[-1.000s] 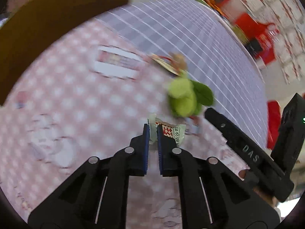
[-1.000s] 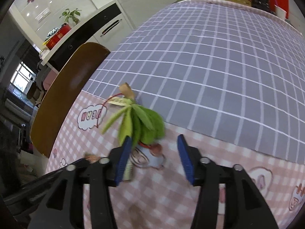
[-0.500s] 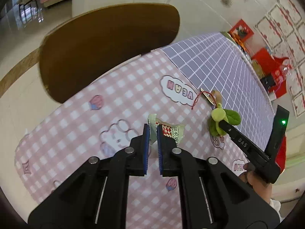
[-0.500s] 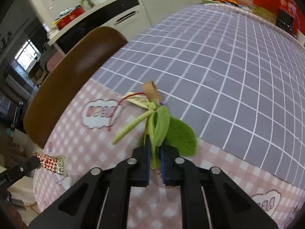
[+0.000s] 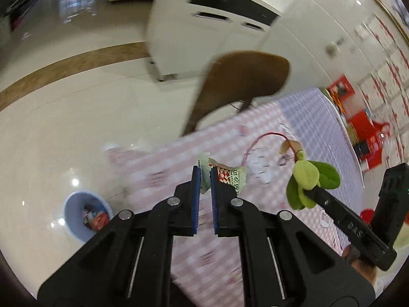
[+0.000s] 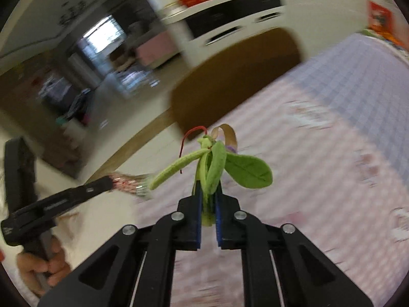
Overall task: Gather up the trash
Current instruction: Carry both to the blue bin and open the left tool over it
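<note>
Left tongs (image 5: 203, 179) are clamped on a snack wrapper (image 5: 228, 176), held in the air over the desk (image 5: 230, 138) edge, with a bin (image 5: 85, 216) on the floor to the left; the wrapper looks light, thin and crinkly, best pinched at its sealed end. Right tongs (image 6: 207, 197) are clamped on a soft green plush sprig (image 6: 217, 165), also aloft; it seems light and floppy, so the bunched stem gives the surest hold.

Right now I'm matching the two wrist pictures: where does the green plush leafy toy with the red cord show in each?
Left wrist view: the green plush leafy toy is right of centre, clamped at the tip of the right gripper, above the pink checked cloth.
Right wrist view: the toy sits at centre, pinched between the blue pads.
Shared landmark: the brown chair back.
</note>
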{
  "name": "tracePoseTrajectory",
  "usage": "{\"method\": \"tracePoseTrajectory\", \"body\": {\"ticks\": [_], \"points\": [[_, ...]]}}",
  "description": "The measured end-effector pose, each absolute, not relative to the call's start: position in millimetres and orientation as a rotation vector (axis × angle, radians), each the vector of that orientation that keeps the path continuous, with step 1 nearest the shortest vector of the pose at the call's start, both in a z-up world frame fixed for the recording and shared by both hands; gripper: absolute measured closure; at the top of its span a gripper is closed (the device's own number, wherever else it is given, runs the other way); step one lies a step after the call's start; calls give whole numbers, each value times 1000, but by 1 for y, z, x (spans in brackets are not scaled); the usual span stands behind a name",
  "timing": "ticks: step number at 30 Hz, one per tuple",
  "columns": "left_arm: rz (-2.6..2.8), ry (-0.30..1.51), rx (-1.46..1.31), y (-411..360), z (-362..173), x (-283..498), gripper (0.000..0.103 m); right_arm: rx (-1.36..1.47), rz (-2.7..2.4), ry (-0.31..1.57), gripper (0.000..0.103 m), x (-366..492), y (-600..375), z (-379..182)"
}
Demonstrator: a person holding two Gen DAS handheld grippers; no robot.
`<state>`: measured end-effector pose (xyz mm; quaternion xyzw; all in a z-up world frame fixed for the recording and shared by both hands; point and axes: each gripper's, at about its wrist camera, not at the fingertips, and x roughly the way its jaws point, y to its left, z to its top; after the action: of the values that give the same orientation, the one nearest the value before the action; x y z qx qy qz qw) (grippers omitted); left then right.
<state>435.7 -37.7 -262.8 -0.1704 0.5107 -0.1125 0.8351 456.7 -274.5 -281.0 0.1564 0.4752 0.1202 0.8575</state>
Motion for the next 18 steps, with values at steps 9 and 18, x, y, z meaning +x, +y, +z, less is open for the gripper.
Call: {"method": "tracePoseTrajectory", "body": {"ticks": [9, 18], "points": [[-29, 1072, -444, 103, -267, 358, 95, 227, 504, 1078, 94, 438, -107, -290], [128, 1145, -465, 190, -296, 310, 95, 155, 579, 1188, 94, 417, -3, -327]]}}
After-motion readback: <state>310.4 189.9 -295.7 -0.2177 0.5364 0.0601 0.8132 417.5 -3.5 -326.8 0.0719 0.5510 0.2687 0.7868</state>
